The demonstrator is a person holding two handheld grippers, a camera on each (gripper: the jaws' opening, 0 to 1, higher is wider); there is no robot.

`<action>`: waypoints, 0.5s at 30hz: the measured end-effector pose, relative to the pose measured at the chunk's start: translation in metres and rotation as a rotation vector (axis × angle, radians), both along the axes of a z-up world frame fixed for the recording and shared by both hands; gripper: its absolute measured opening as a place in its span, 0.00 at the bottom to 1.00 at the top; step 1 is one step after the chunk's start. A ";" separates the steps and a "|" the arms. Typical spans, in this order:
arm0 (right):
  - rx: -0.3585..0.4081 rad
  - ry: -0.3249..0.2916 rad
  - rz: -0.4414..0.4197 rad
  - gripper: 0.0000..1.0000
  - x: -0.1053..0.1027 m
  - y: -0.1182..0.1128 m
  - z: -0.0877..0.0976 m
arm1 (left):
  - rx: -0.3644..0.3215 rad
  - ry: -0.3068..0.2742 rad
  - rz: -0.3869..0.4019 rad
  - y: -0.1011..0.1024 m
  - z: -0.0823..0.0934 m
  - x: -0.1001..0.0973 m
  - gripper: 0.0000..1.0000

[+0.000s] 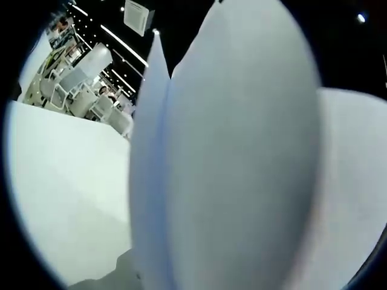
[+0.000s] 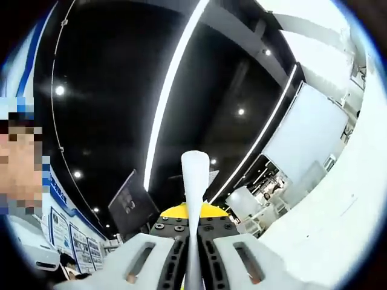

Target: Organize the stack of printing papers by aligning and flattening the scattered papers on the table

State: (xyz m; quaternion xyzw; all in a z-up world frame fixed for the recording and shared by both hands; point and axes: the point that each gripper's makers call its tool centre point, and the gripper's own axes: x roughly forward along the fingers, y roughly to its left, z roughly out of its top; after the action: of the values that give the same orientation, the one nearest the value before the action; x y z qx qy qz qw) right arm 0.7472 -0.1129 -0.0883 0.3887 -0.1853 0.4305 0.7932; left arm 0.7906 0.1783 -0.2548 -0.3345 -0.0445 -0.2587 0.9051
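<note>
Sheets of white printing paper (image 1: 242, 157): lifted off white table (image 1: 66, 187), edge-on in right gripper (image 2: 193, 266), clamped. Left gripper: state can't tell. Aligning underway; flattening not yet done.

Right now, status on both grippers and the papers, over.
Right gripper shut on paper stack, edge-on between its jaws. Left gripper view: sheets close against lens, jaws hidden. White table beneath. No obstruction seen.
</note>
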 end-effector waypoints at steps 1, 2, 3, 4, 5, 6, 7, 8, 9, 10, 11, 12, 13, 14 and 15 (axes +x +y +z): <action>0.007 0.000 0.005 0.00 0.000 0.001 0.001 | 0.000 0.000 0.000 0.000 0.000 0.000 0.06; 0.012 0.001 0.009 0.00 -0.001 0.001 0.001 | -0.001 0.000 0.000 0.000 0.000 0.000 0.06; 0.015 0.000 0.014 0.00 -0.003 0.003 0.001 | -0.001 0.000 0.000 0.000 0.000 0.000 0.06; 0.017 0.000 0.016 0.00 -0.004 0.004 0.002 | -0.001 0.000 -0.001 0.001 0.000 0.000 0.06; 0.018 -0.001 0.017 0.00 -0.005 0.005 0.002 | 0.000 0.000 0.000 0.001 0.000 0.000 0.06; 0.019 -0.002 0.018 0.00 -0.006 0.006 0.003 | 0.000 0.000 0.000 0.001 0.000 0.001 0.06; 0.019 -0.003 0.018 0.00 -0.007 0.007 0.003 | 0.000 0.000 0.000 0.001 0.000 0.001 0.06; 0.019 -0.003 0.018 0.00 -0.007 0.007 0.003 | 0.000 0.000 0.000 0.001 0.000 0.001 0.06; 0.021 -0.004 0.016 0.00 -0.008 0.008 0.002 | -0.001 0.000 0.000 0.001 0.000 0.001 0.06; 0.023 -0.003 0.018 0.00 -0.008 0.008 0.002 | -0.001 0.000 0.000 0.001 0.000 0.001 0.06; 0.025 -0.002 0.022 0.00 -0.008 0.009 0.002 | -0.001 0.000 0.000 0.001 0.000 0.001 0.06; 0.025 -0.001 0.024 0.00 -0.009 0.010 0.002 | -0.001 0.000 -0.001 0.002 0.000 0.001 0.06; 0.024 0.001 0.026 0.00 -0.008 0.011 0.001 | -0.001 0.000 -0.001 0.002 0.000 0.001 0.06; 0.024 0.002 0.027 0.00 -0.008 0.011 0.001 | -0.001 0.000 -0.001 0.002 0.000 0.001 0.06; 0.025 0.002 0.029 0.00 -0.008 0.011 0.001 | -0.001 0.000 -0.001 0.002 0.000 0.001 0.06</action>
State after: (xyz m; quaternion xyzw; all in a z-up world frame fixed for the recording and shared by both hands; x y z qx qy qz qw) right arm 0.7393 -0.1015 -0.0871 0.4015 -0.1843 0.4392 0.7823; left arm 0.7918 0.1799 -0.2550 -0.3348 -0.0447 -0.2590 0.9049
